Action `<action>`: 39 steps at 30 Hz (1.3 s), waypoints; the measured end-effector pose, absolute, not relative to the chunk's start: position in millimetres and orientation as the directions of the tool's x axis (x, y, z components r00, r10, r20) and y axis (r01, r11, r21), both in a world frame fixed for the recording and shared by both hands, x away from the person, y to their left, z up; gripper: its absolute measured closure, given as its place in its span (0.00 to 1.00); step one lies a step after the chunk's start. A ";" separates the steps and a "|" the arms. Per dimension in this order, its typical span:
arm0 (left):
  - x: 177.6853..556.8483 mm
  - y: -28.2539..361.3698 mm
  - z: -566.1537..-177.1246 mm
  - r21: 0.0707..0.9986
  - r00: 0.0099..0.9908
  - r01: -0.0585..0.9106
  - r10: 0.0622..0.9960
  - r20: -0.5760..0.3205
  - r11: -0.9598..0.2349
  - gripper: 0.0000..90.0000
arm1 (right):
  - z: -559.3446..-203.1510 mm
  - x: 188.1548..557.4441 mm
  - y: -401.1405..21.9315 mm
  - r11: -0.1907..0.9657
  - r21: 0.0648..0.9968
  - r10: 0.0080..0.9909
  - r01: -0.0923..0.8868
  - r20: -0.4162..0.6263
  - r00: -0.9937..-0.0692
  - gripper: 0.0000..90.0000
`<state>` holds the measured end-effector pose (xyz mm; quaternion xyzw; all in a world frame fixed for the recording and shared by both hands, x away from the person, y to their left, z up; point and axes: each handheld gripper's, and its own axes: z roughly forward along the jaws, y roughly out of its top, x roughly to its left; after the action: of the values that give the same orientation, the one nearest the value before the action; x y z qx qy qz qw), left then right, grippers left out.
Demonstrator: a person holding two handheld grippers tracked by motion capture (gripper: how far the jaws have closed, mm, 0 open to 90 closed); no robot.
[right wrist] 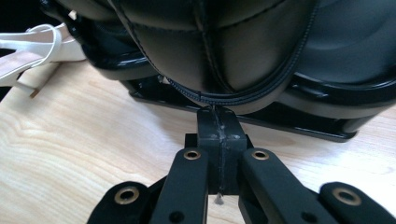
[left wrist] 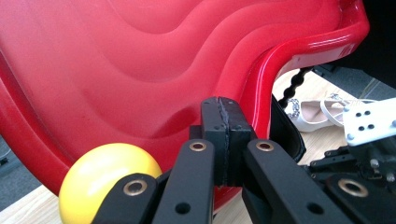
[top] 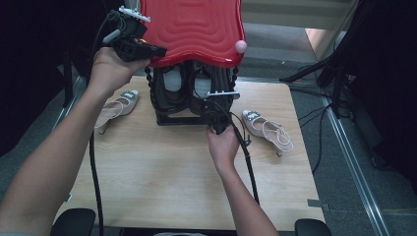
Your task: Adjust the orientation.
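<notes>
High view
Desk: a pale wooden desk (top: 162,182) carries everything; your forearms come in over its near edge.
Red shell: a glossy red ribbed shell (top: 194,27) stands tilted above the far edge of the desk, over the black bag.
Black bag: a quilted black bag (top: 179,96) sits at the middle of the far edge, on a black base.
Pink ball: a small pink ball (top: 240,46) sits at the shell's right lower corner.
Left gripper: your left gripper (top: 160,50) is raised at the shell's left lower corner, its tip touching the red rim.
Right gripper: your right gripper (top: 216,110) is low at the front of the bag, right of its middle.
Shoes: one pale heeled shoe (top: 118,105) lies near the left edge, another pale shoe (top: 265,129) near the right edge, both apart from the bag.

Left gripper view
Claw state: your left claw (left wrist: 227,123) is pressed flat together, pad against pad, with nothing between.
Shell: the red surface (left wrist: 140,60) lies right behind the tips; whether they press on it, you cannot tell.
Yellow ball: a yellow ball (left wrist: 105,179) sits at the shell's lower edge, just beside the claw.
Beyond: the pale shoe (left wrist: 317,114) lies on the desk past the red rim.

Right gripper view
Claw state: your right claw (right wrist: 219,135) is likewise fully together and holds nothing.
Bag: the bag's stitched lower seam (right wrist: 224,95) sits just above the tips, touching or nearly so.
Shoe: a pale strappy shoe (right wrist: 32,53) lies toward the upper left on the desk.
</notes>
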<state>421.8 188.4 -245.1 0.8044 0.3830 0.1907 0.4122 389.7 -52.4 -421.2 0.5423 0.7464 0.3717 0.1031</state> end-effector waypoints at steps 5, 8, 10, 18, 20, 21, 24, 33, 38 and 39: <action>421.7 188.9 -245.3 0.810 0.636 0.457 0.772 -0.009 -0.367 1.00 | -420.0 390.5 -54.8 0.125 0.669 0.893 0.733 0.246 -0.377 1.00; 421.8 188.8 -245.4 0.811 0.638 0.455 0.770 -0.008 -0.368 1.00 | -417.4 392.3 -56.2 0.125 0.678 0.908 0.724 0.215 -0.359 1.00; 421.8 188.8 -245.4 0.811 0.637 0.455 0.770 -0.008 -0.368 1.00 | -416.6 395.1 -56.9 0.123 0.680 0.917 0.723 0.201 -0.345 1.00; 421.7 189.0 -245.5 0.812 0.639 0.453 0.769 -0.007 -0.368 1.00 | -412.4 409.7 -53.7 0.114 0.690 0.930 0.715 0.179 -0.321 1.00; 421.7 189.3 -245.5 0.812 0.640 0.453 0.769 -0.009 -0.368 1.00 | -412.2 415.1 -53.1 0.120 0.692 0.938 0.712 0.156 -0.310 1.00; 421.7 189.3 -245.6 0.812 0.640 0.452 0.769 -0.008 -0.368 1.00 | -411.9 417.5 -53.4 0.113 0.688 0.940 0.717 0.160 -0.302 1.00; 422.0 189.4 -245.7 0.814 0.640 0.451 0.768 -0.008 -0.367 1.00 | -411.1 421.8 -53.9 0.105 0.677 0.941 0.729 0.170 -0.294 1.00; 422.1 189.1 -245.8 0.815 0.639 0.451 0.769 -0.009 -0.365 1.00 | -409.2 422.5 -51.5 0.120 0.706 0.945 0.698 0.135 -0.299 1.00; 421.9 190.0 -246.0 0.817 0.640 0.447 0.768 -0.006 -0.366 1.00 | -417.6 431.0 -49.8 0.121 0.697 0.947 0.707 0.132 -0.292 1.00; 421.9 189.8 -246.3 0.818 0.641 0.444 0.768 -0.005 -0.365 1.00 | -417.5 428.6 -50.9 0.108 0.704 0.947 0.701 0.142 -0.289 1.00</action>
<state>421.9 189.8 -246.3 0.8032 0.3770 0.1934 0.4187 428.6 -50.9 -417.5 0.5697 0.7233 0.3482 0.1762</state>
